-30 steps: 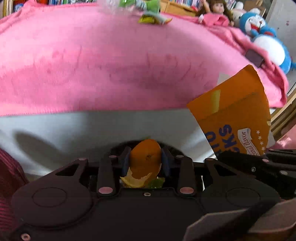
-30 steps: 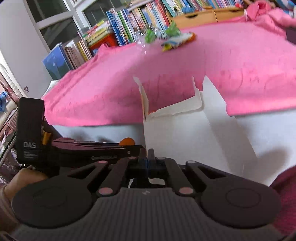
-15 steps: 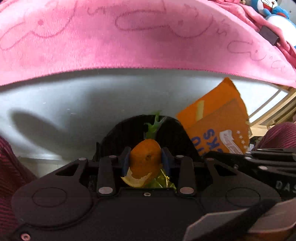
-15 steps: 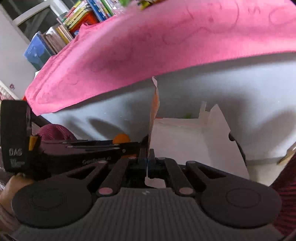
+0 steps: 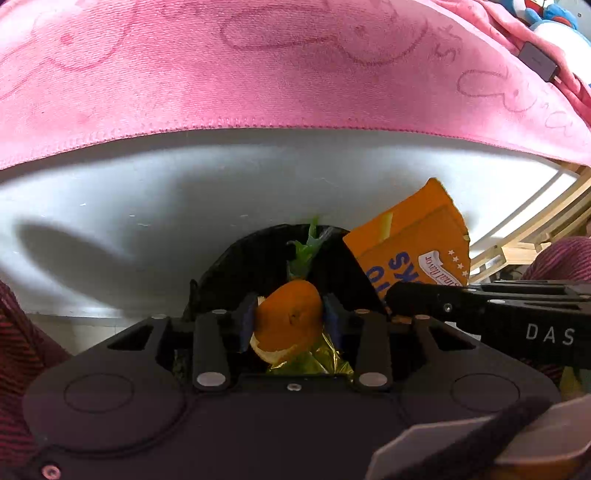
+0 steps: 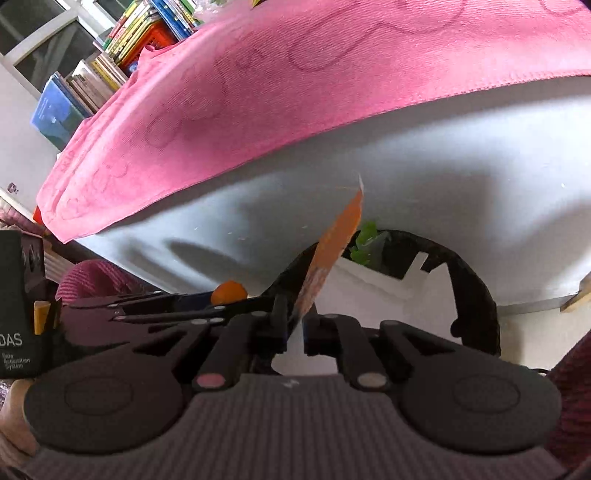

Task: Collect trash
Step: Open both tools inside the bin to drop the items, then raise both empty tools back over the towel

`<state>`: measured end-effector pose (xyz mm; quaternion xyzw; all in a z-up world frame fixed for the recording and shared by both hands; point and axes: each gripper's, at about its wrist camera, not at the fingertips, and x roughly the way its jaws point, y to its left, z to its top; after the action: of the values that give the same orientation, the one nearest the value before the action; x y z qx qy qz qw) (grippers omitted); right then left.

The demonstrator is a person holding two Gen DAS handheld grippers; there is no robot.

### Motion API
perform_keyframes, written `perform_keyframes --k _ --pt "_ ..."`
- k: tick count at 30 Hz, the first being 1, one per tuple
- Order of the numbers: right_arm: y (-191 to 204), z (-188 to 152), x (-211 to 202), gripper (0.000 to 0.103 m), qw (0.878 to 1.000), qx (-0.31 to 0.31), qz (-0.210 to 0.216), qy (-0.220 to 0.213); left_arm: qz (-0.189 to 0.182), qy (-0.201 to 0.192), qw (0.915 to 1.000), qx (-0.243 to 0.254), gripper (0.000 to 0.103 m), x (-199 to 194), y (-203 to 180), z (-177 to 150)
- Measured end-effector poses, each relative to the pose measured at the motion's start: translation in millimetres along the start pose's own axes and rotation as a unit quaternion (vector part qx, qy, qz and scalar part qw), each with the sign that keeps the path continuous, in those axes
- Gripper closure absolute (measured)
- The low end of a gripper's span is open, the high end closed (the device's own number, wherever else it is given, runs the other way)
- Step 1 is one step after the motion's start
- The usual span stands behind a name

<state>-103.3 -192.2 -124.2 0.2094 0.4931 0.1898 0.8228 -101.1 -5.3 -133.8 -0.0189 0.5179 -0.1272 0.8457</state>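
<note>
My left gripper point(image 5: 290, 317) holds an orange peel point(image 5: 291, 317) between its pads, right over the black trash bin point(image 5: 236, 266). Its jaws are starting to open, and the peel still touches both pads. A green wrapper point(image 5: 304, 251) and a golden wrapper point(image 5: 314, 363) lie inside the bin. My right gripper point(image 6: 295, 328) is opening. The torn orange snack box point(image 6: 336, 240) leans tilted against its left finger, with a gap showing between the pads. The box hangs into the bin point(image 6: 476, 288), its white inside point(image 6: 369, 291) facing me. In the left wrist view the box point(image 5: 417, 240) sits at the bin's right.
A pink blanket point(image 5: 295, 74) covers the white bed point(image 5: 184, 192) just behind the bin. Books point(image 6: 110, 62) line a shelf at the far left. A wooden frame point(image 5: 535, 236) and a blue-white plush toy point(image 5: 554, 22) are at the right. Maroon-clad legs point(image 5: 14, 350) flank the bin.
Both grippers sank from blanket height to the bin's mouth. The right jaws, shut on the box flap before, have parted, and the box has tipped over into the bin.
</note>
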Motion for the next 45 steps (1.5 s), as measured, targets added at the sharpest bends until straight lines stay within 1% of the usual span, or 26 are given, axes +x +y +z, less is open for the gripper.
perform_keyframes --k 1,3,7,9,11,13,15,22,26,31,32,35,39,41,45 --pt "0 0 0 0.086 1.0 0.001 0.0 0.0 0.0 -0.001 1.0 0.0 0.066 1 -1 1" --pt "1 1 0 0.084 1.0 0.003 0.0 -0.002 0.001 -0.003 1.0 0.002 0.061 1 -2 2" --pt "1 2 0 0.068 1.0 0.001 -0.001 -0.004 0.004 -0.007 1.0 0.004 0.057 -2 -2 5" --pt "2 3 0 0.064 1.0 0.0 -0.001 -0.005 0.005 -0.008 0.9999 0.004 0.052 -4 -2 6" --pt "2 4 0 0.062 1.0 0.001 -0.002 -0.007 0.008 -0.01 0.9999 0.003 0.051 -5 -1 6" --pt "2 6 -1 0.056 1.0 0.001 -0.003 -0.009 0.011 -0.011 0.9999 0.001 0.048 -5 -1 7" --pt "2 7 -2 0.053 1.0 0.002 -0.003 -0.012 0.012 -0.013 0.9998 0.001 0.046 -6 -1 7" --pt "2 8 -7 0.047 1.0 -0.007 -0.006 -0.018 0.02 -0.024 0.9995 0.003 0.042 -14 -4 9" --pt "4 11 -13 0.045 1.0 -0.015 -0.007 -0.025 0.021 -0.035 0.9992 0.005 0.04 -23 -4 12" --pt "19 16 -33 0.045 0.997 -0.057 -0.006 -0.05 0.014 -0.047 0.9988 0.01 0.04 -46 -7 22" --pt "23 18 -39 0.045 0.996 -0.068 -0.003 -0.057 0.012 -0.054 0.9984 0.013 0.039 -53 -9 25" --pt "34 29 -60 0.041 0.991 -0.105 0.001 -0.083 -0.003 -0.092 0.9956 0.018 0.033 -80 -11 38" --pt "44 51 -86 0.038 0.982 -0.138 -0.008 -0.127 -0.014 -0.143 0.9895 0.018 0.028 -110 -13 56" --pt "45 62 -93 0.037 0.977 -0.151 -0.018 -0.149 -0.012 -0.169 0.9852 0.024 0.026 -120 -13 67" --pt "45 92 -98 0.037 0.967 -0.162 -0.05 -0.192 0.008 -0.201 0.9792 0.027 0.026 -126 -17 94"
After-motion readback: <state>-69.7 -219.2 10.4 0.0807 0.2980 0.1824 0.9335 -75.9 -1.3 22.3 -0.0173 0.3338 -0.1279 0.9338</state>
